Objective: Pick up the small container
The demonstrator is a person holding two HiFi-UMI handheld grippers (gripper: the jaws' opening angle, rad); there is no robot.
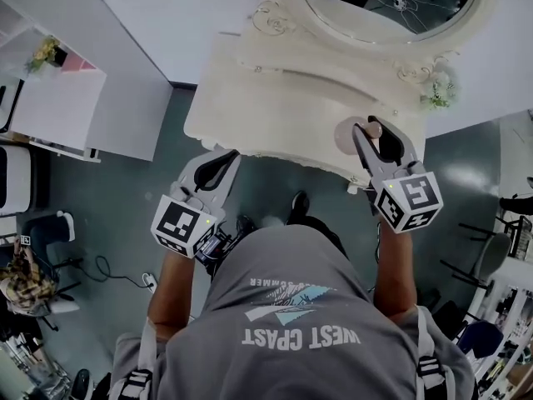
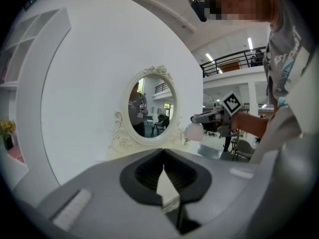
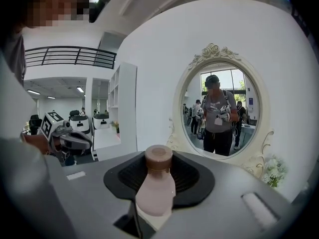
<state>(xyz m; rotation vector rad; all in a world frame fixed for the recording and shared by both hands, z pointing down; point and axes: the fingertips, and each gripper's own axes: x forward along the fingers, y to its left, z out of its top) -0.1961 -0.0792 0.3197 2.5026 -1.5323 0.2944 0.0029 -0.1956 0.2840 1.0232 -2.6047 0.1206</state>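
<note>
The small container (image 3: 154, 188) is a pale pink bottle with a brown cap (image 3: 158, 157). It stands upright between the pads of my right gripper (image 3: 158, 180), which is shut on it. In the head view the container (image 1: 348, 134) is held over the front right corner of the white vanity table (image 1: 275, 98), in the right gripper (image 1: 376, 140). The left gripper view shows the same bottle (image 2: 194, 131) lifted in the air beside the mirror. My left gripper (image 1: 218, 167) hangs at the vanity's front left edge, and its jaws (image 2: 164, 178) are shut on nothing.
An oval mirror (image 3: 227, 111) in an ornate cream frame stands at the back of the vanity. A small bunch of white flowers (image 1: 439, 90) sits at its right. White shelving (image 1: 50, 98) is at the left. The person's body fills the lower head view.
</note>
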